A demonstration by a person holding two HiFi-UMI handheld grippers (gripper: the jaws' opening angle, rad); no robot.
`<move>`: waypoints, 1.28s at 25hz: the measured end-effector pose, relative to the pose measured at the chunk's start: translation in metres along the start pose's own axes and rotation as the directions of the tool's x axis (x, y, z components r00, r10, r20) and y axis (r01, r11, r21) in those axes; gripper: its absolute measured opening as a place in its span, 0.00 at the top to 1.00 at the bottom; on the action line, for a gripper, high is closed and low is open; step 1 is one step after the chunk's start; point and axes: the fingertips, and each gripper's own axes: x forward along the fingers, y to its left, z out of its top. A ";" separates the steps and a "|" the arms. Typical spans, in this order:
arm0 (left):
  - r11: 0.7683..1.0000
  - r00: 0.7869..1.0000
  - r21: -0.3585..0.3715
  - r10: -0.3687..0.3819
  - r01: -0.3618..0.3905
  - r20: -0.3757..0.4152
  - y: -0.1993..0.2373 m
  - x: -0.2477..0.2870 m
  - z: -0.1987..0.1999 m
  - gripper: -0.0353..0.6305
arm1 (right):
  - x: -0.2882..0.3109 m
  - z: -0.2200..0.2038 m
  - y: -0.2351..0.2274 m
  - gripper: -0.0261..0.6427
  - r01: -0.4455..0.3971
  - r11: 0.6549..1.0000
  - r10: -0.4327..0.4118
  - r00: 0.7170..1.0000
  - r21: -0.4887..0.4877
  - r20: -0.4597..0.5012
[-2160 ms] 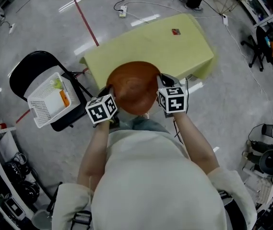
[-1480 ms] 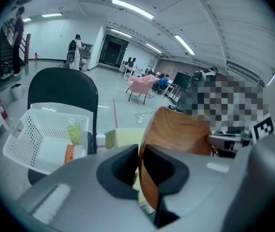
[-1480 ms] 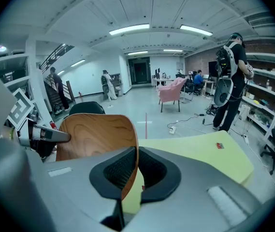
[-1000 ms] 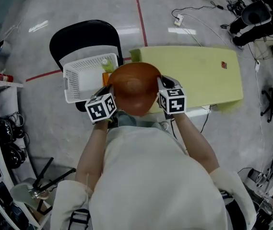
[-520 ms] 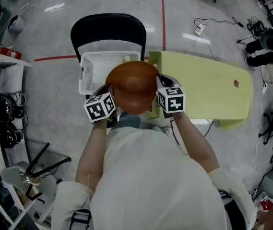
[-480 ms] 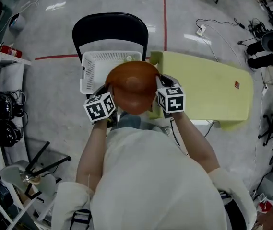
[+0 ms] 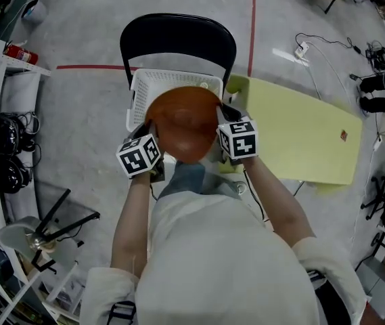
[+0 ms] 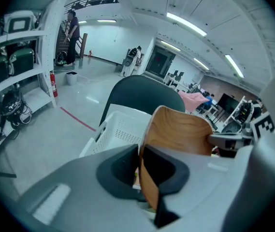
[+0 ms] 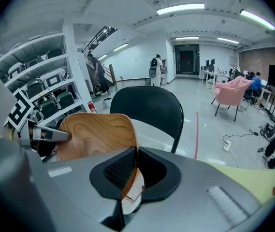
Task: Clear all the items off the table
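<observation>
Bowl (image 7: pixel 182 124) gripped by left claw (image 8: pixel 139 151) and right claw (image 9: pixel 136 153), seemingly over basket (image 7: pixel 140 90).

Cream top (image 7: pixel 226 263), sleeves (image 7: pixel 324 256) perhaps rolled; left hand-held gripper (image 8: pixel 139 159), right hand-held gripper (image 9: pixel 136 164) grey, black-white marker cubes (image 7: pixel 139 156).

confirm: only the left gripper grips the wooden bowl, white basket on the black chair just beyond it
No, both grip the wooden bowl: the right gripper view shows the right gripper with fingers shut on its rim, like the left gripper. The white basket on the black chair stands.
</observation>
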 end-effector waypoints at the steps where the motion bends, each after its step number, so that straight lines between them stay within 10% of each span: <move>1: 1.000 1.000 -0.004 0.009 -0.009 -0.002 0.007 0.002 0.001 0.89 | 0.007 0.002 0.004 0.93 -0.007 1.000 0.007 1.000 -0.004 -0.006; 32: 0.987 0.985 0.051 0.154 -0.150 -0.082 0.103 0.112 0.007 0.88 | 0.152 -0.006 0.026 0.93 0.000 1.000 0.004 0.991 0.026 -0.133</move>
